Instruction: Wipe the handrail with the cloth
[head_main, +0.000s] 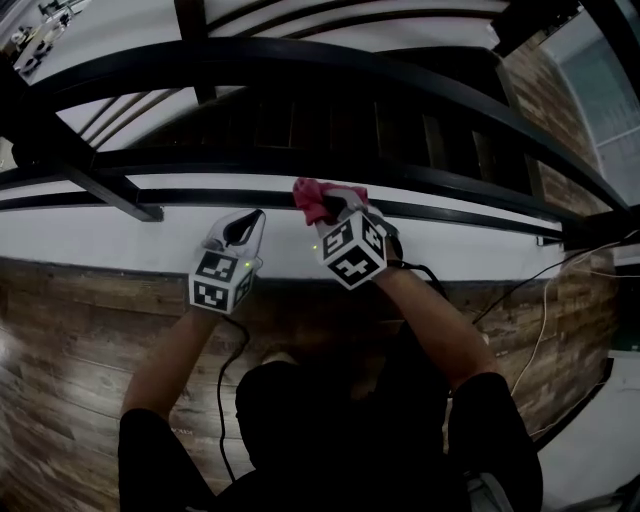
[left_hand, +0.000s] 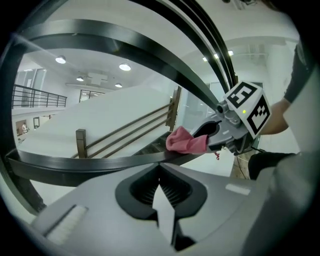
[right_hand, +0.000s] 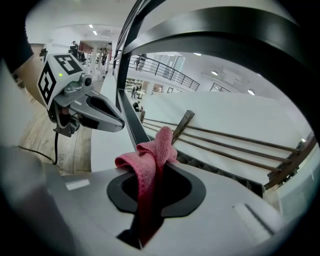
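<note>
My right gripper (head_main: 338, 207) is shut on a pink cloth (head_main: 312, 197) and holds it against the thin black handrail (head_main: 470, 213). In the right gripper view the cloth (right_hand: 150, 165) hangs bunched out of the closed jaws (right_hand: 155, 172), its top at the rail (right_hand: 131, 125). My left gripper (head_main: 243, 228) is to the left of it, just below the same rail, shut with nothing in it. In the left gripper view the jaws (left_hand: 160, 167) meet under the rail (left_hand: 75, 162), with the cloth (left_hand: 186, 141) and right gripper (left_hand: 220, 131) further along.
Thicker black rails (head_main: 300, 60) curve above and beyond the thin one. A black bracket (head_main: 110, 190) joins the rails at the left. Below are a white ledge (head_main: 100, 240) and wooden floor (head_main: 80, 340), with cables (head_main: 540, 330) at the right. A staircase (head_main: 330, 120) drops beyond the rails.
</note>
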